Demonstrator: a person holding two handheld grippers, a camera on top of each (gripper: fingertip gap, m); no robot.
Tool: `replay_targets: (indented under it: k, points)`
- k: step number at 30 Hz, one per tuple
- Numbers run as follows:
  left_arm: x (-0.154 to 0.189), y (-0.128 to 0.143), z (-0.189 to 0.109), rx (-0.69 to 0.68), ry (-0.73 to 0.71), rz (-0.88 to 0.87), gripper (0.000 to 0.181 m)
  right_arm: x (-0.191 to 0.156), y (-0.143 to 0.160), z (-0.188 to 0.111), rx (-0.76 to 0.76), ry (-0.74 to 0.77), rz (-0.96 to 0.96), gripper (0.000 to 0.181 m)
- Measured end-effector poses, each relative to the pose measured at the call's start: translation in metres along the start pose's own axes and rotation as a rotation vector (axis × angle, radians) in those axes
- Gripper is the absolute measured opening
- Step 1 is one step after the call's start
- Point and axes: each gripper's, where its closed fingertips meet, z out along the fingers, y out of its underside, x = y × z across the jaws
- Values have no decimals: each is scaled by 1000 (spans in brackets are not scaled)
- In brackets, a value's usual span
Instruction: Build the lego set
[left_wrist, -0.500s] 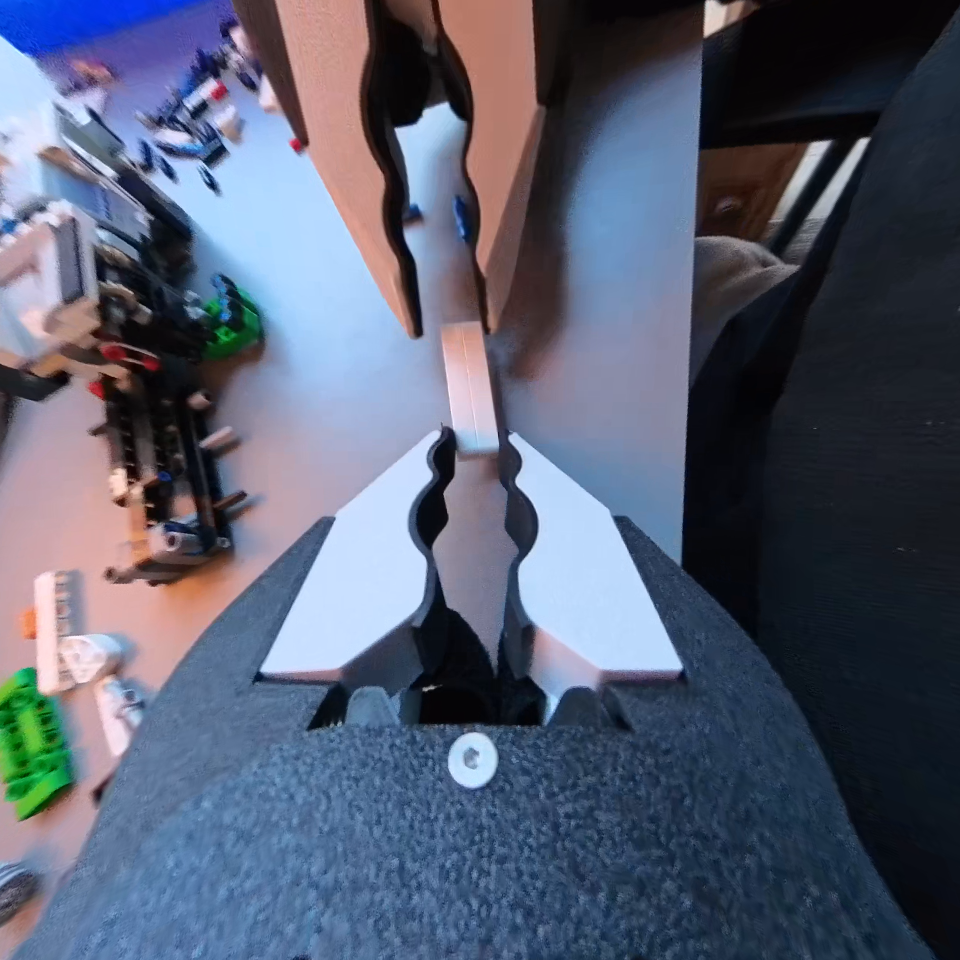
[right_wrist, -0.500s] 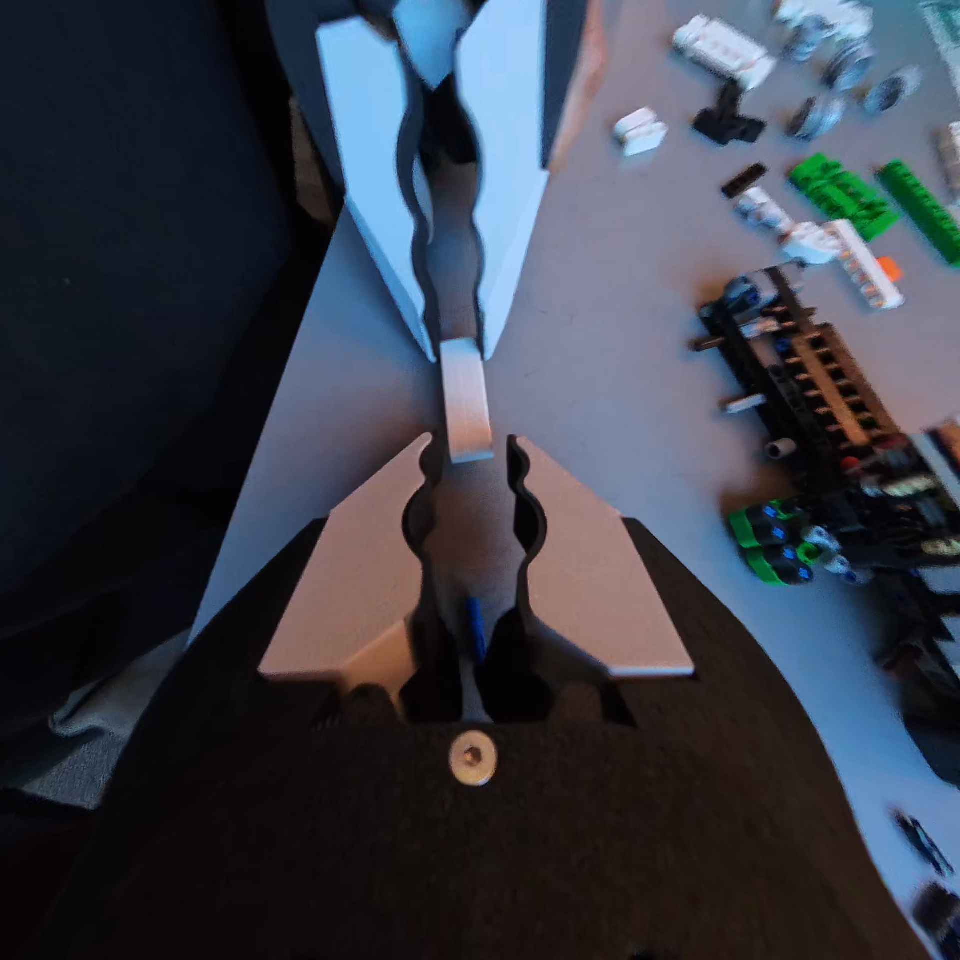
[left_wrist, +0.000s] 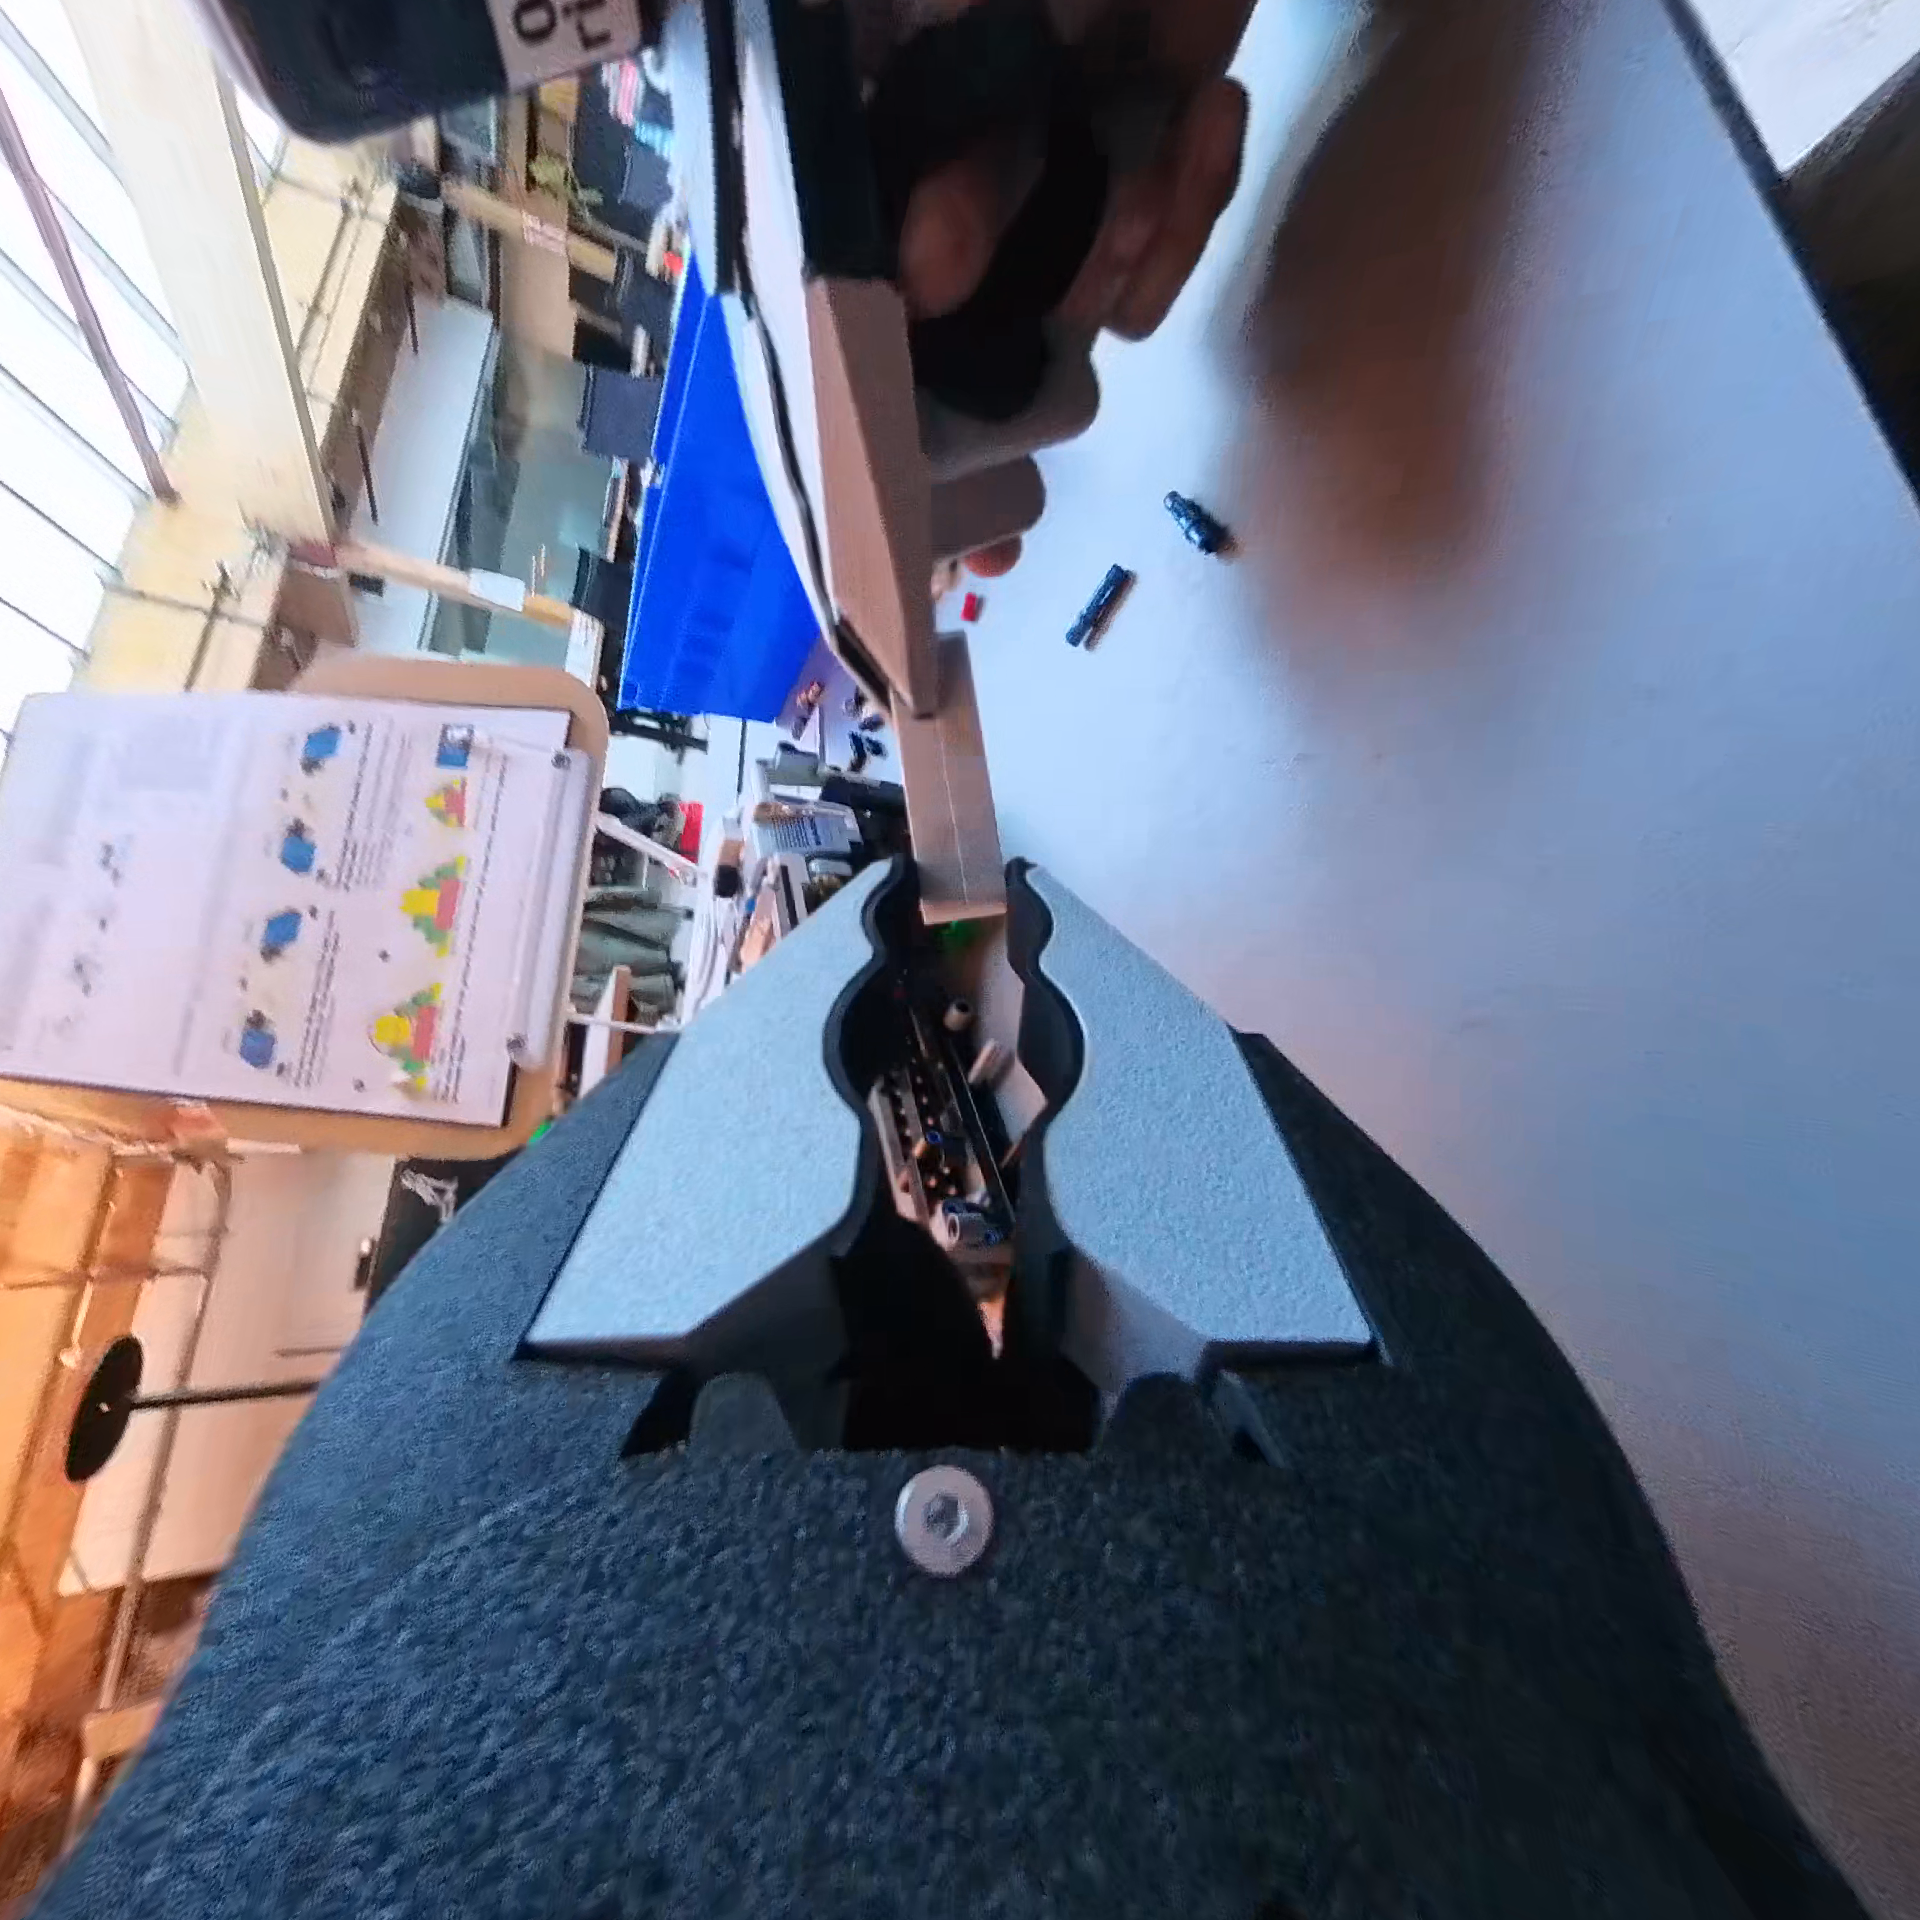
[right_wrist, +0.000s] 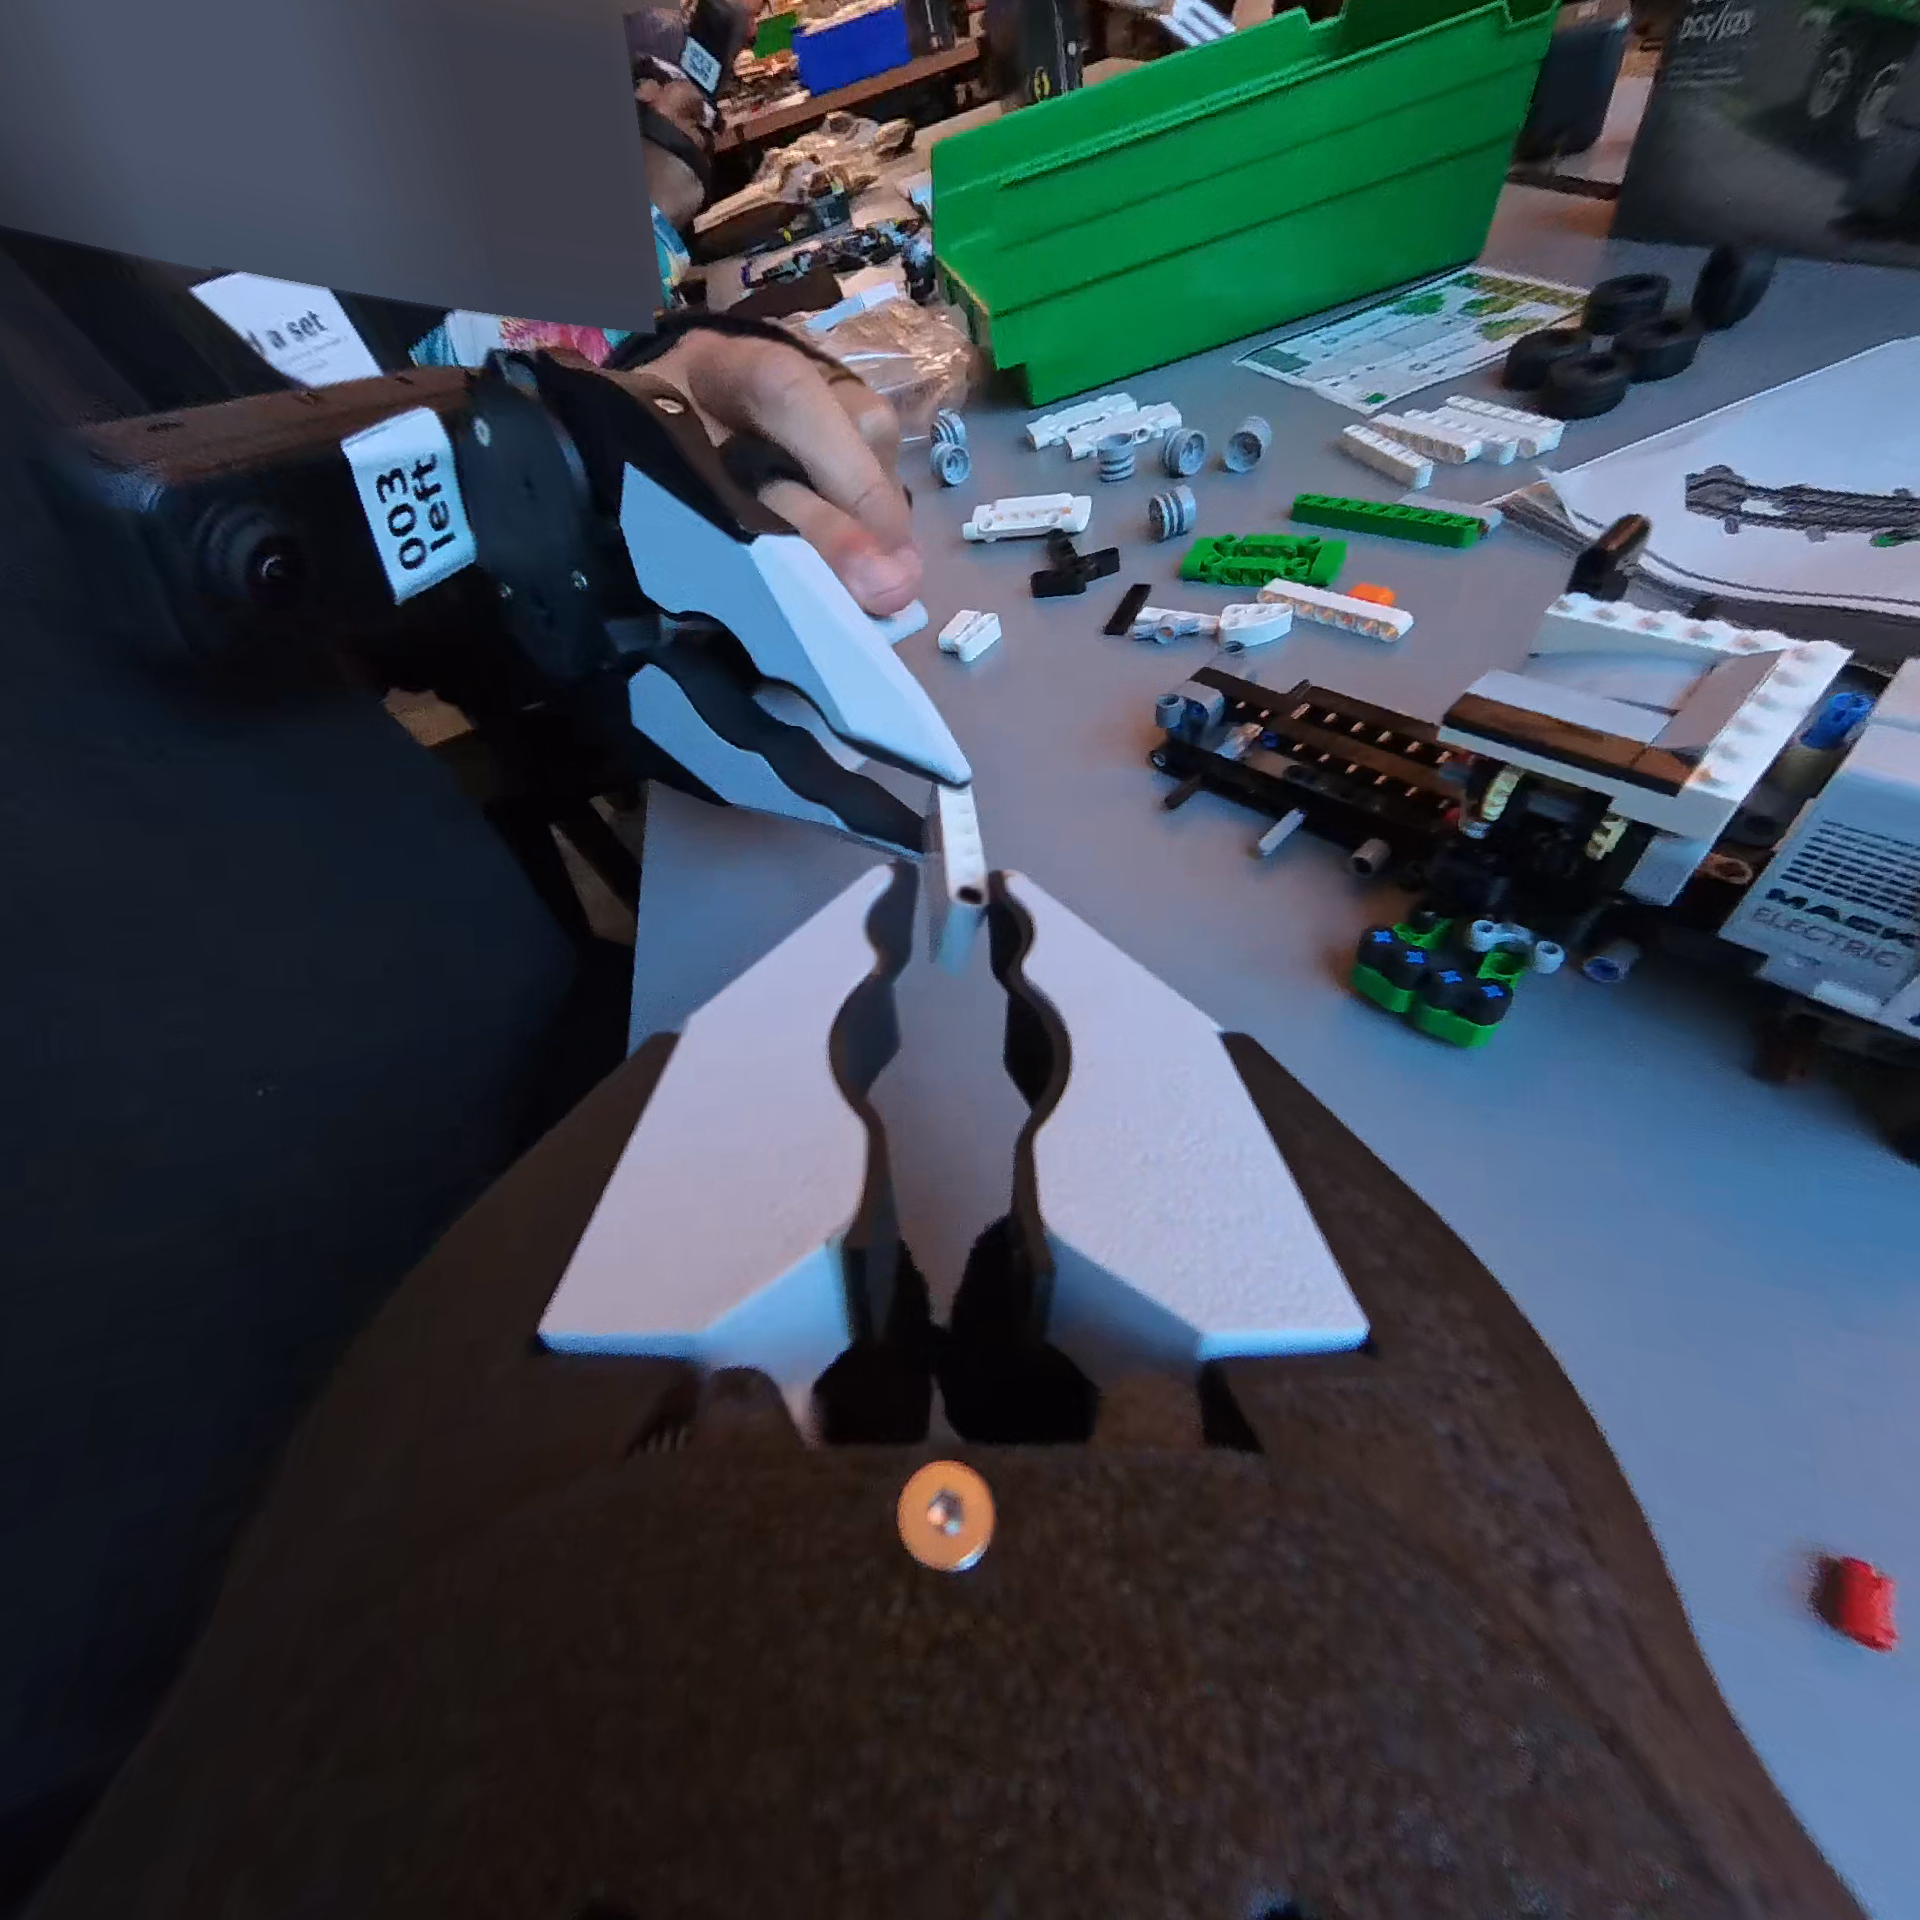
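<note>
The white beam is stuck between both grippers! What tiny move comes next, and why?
Probably one gripper should let go, likely the left gripper. The white beam is pinched at both ends in the air, its other end in the right gripper, so it cannot travel freely. With one end freed, the beam could be carried toward the half-built truck on the table.
</note>
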Motion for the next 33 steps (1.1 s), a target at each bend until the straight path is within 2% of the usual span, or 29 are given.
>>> replay_targets:
  k: [3,6,7,10,13,15,19,22,28,31,33]
  points:
    - [-2,2,3,7,2,18,15,2,0,0,-3,49,-20,8]
    - [-7,4,3,32,6,-83,16,4,-2,-2,2,124,-109,6]
    - [-9,7,3,33,30,-164,17,7,-3,-4,-3,177,-183,6]
    - [-15,12,4,64,135,-467,46,13,4,-10,-95,351,-530,6]
    - [-12,12,8,97,286,-670,47,5,-4,-10,-91,449,-841,6]
    - [-11,7,9,153,360,-726,38,-1,-6,-8,-85,470,-947,6]
    - [7,-10,4,219,707,-945,51,-5,-13,-13,-17,500,-1004,6]
    - [8,-24,0,301,844,-1064,50,-6,-13,-15,6,497,-1005,6]
    - [4,-24,1,365,872,-1205,35,-4,-6,-12,46,503,-964,6]
    - [3,-17,2,336,855,-1238,23,-1,-5,-10,12,541,-982,7]
    - [4,-14,2,325,865,-1256,22,1,0,-7,-11,536,-991,6]
